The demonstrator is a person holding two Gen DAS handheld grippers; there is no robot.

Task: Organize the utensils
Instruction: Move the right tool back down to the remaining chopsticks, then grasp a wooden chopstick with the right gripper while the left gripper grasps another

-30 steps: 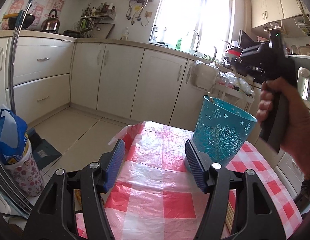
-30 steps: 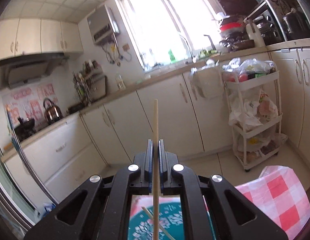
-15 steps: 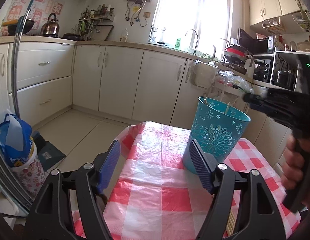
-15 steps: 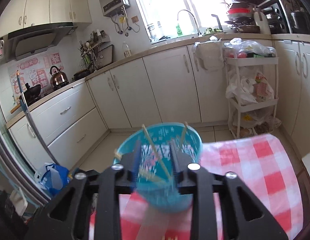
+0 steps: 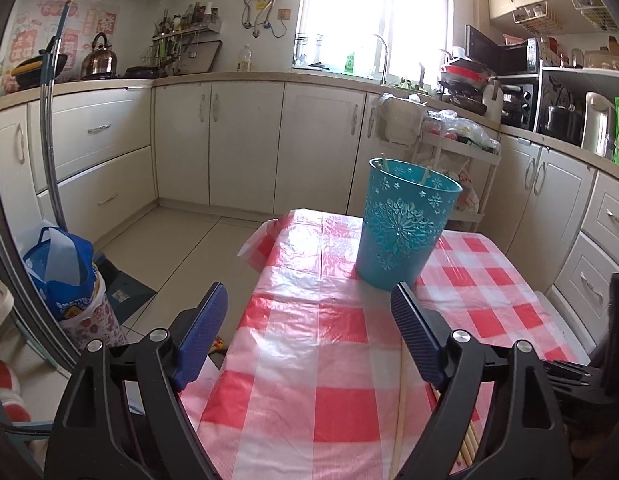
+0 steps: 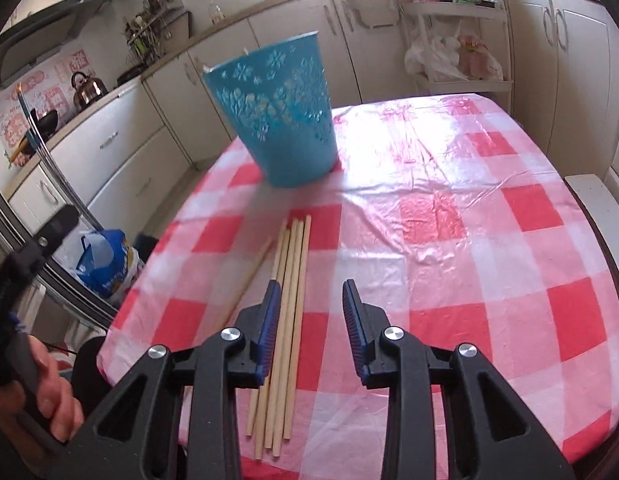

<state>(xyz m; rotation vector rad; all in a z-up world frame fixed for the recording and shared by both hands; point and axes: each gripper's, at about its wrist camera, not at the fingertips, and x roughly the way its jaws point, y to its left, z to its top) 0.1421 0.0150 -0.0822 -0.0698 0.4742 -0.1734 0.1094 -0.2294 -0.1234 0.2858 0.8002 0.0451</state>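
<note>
A teal bucket (image 5: 405, 228) (image 6: 277, 120) stands on the table's far side, with chopstick tips (image 5: 383, 160) poking out of it. Several loose wooden chopsticks (image 6: 289, 280) lie side by side on the checked cloth, and one (image 6: 249, 272) lies apart to their left. My right gripper (image 6: 312, 312) hangs open and empty low over them, its left finger (image 6: 271, 320) above the bundle. My left gripper (image 5: 309, 332) is open with nothing between its fingers; its jaws are opening. It stands back from the bucket. A chopstick (image 5: 401, 400) lies near its right finger.
The table (image 6: 469, 240) wears a red-and-white checked plastic cloth. A hand (image 6: 41, 392) holds the left gripper's handle past the table's left edge. Cabinets, a white trolley (image 6: 461, 40) and a blue bag (image 5: 57, 276) on the floor surround the table.
The right gripper let go of the chopstick it held over the bucket, then dropped back down to the loose chopsticks. The left gripper drew back from the bucket and widened.
</note>
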